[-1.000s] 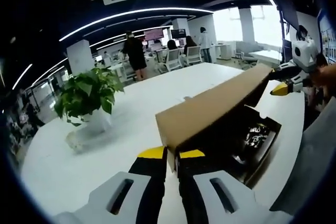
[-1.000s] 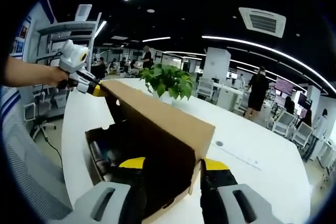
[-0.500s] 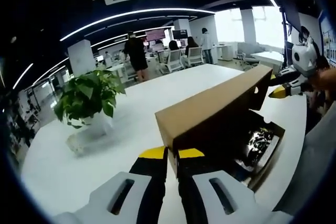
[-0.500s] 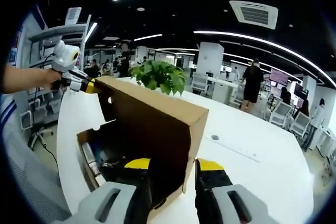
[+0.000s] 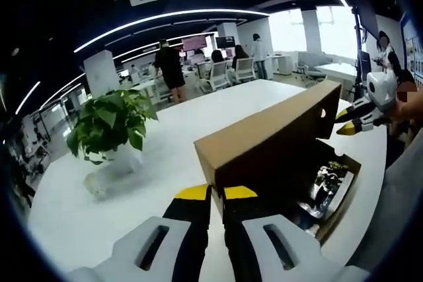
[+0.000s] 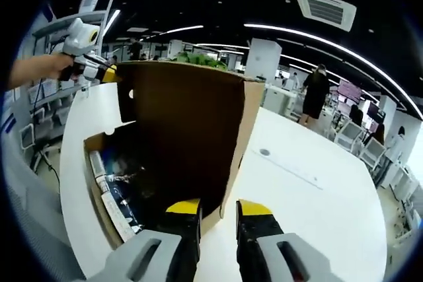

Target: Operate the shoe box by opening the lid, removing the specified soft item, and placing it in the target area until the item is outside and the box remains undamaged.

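The brown shoe-box lid stands raised on its long edge over the box base. Dark contents with a shiny item lie inside. My left gripper is shut on the lid's near corner. At the far end, my right gripper has its yellow tips beside the lid's other corner. In the right gripper view the lid's dark inner face rises ahead, and my right gripper has its jaws slightly apart on either side of the lid's corner edge. The left gripper grips the far top corner.
The box rests on a white table near its edge. A potted plant stands to the left of the box. A hand holds the left gripper. Office chairs, desks and people are far behind.
The lid has swung up steeper, close to upright. My right gripper's jaws have narrowed around the lid's corner. The left gripper keeps its hold.
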The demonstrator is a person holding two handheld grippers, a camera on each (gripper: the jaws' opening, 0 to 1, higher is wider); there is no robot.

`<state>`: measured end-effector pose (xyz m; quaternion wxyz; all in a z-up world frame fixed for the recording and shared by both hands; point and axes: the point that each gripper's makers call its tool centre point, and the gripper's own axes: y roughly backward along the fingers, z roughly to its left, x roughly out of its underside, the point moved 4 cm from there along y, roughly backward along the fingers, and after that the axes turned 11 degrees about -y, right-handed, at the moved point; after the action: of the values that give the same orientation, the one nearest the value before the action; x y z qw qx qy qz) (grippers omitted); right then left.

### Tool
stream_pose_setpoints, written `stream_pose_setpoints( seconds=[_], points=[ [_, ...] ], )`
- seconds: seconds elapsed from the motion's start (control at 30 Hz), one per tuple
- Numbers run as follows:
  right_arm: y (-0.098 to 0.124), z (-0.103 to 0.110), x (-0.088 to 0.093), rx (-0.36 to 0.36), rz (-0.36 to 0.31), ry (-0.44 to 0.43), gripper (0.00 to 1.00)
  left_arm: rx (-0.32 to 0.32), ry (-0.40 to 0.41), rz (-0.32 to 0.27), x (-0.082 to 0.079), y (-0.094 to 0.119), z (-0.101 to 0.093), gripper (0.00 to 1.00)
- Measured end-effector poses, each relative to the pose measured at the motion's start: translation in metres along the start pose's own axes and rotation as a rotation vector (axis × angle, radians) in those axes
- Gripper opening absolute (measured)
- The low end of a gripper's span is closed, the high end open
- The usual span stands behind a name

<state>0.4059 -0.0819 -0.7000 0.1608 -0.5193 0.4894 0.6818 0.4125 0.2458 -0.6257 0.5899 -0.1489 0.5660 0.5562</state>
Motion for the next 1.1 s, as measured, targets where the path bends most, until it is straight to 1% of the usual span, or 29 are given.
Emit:
stream_pose_setpoints(
  seconds=[0.2, 0.53, 0.7, 1.1],
  points=[
    [-0.007, -0.004, 0.008, 0.012, 0.023, 0.015, 0.1, 0.004, -0.006, 0.004, -0.002, -0.003, 0.003, 0.03],
    [-0.02, -0.009, 0.017, 0.024, 0.056, 0.026, 0.06, 0.008, -0.011, 0.008, -0.005, -0.011, 0.009, 0.03],
    [-0.027, -0.01, 0.015, 0.025, 0.065, 0.043, 0.05, 0.012, -0.015, 0.01, -0.006, -0.014, 0.012, 0.03],
    [-0.035, -0.01, 0.004, 0.026, 0.055, 0.063, 0.0, 0.023, -0.016, 0.014, -0.009, -0.022, 0.018, 0.04]
  ],
)
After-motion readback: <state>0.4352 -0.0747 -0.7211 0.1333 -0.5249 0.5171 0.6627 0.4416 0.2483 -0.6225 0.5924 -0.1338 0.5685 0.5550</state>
